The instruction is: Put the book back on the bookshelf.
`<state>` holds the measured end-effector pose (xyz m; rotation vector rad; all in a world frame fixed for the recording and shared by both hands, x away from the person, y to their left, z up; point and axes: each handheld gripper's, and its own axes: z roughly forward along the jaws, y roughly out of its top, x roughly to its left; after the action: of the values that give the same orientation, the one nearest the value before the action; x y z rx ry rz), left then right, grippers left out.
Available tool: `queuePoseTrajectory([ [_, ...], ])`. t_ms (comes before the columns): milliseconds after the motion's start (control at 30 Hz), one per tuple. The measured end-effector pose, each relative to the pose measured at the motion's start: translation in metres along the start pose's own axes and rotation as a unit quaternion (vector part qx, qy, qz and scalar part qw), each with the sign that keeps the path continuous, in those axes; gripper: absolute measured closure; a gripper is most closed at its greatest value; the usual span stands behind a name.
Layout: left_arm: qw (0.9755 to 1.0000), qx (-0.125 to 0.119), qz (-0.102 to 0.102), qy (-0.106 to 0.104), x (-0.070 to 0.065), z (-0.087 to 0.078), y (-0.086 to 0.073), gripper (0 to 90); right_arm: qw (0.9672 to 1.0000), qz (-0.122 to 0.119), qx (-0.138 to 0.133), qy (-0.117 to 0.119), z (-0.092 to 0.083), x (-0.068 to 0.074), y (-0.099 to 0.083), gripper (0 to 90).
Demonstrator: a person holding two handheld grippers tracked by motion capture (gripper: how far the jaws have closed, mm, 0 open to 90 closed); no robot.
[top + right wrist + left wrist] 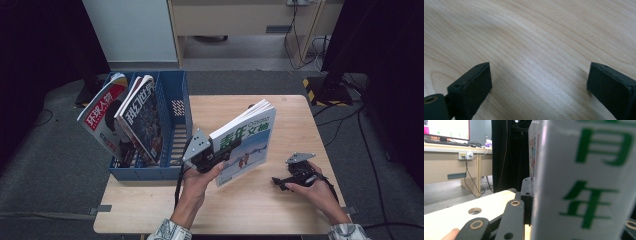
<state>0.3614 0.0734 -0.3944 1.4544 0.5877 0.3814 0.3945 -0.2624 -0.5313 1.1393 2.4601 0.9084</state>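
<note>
Right gripper (281, 183): nearest the person, held low over the right part of the wooden table (280, 107), grey plate on top; jaws spread wide with nothing between them, bare wood grain below in the right gripper view (539, 77).

Left gripper (220, 156): held above the table near its middle, to the left of the right gripper and apart from it; jaws clamped on the lower spine edge of a magazine (245, 142). In the left gripper view one black jaw presses flat against the cover (584, 182).

Magazine: white cover with large green characters and a picture of figures on snow; lifted clear of the tabletop, standing roughly upright and tilted, page edges fanned at the top. It sits just right of the blue file rack (172, 172).

Blue file rack: on the table's left edge, with several upright compartments. The right compartment next to the held magazine looks vacant.

Magazine with red cover (102, 117): in a left compartment, leaning left, white characters on its cover.

Magazine with dark cover (142, 117): beside the red one, also leaning left, pages up.

Beyond the table: grey floor, a pale wooden cabinet (240, 20), cables (300, 45).
</note>
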Motion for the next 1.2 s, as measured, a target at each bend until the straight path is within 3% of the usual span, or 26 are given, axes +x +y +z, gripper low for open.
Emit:
queuePoseTrajectory([
  [367, 1.0000, -0.001, -0.005, 0.004, -0.004, -0.007, 0.007, 73.4, 0.9992, 0.000, -0.040, 0.002, 0.003, -0.002, -0.008, 3.3],
  [1200, 0.9986, -0.021, -0.021, 0.044, 0.017, -0.035, 0.021, 73.4, 0.9992, -0.001, -0.040, 0.002, 0.003, -0.003, -0.008, 2.8],
])
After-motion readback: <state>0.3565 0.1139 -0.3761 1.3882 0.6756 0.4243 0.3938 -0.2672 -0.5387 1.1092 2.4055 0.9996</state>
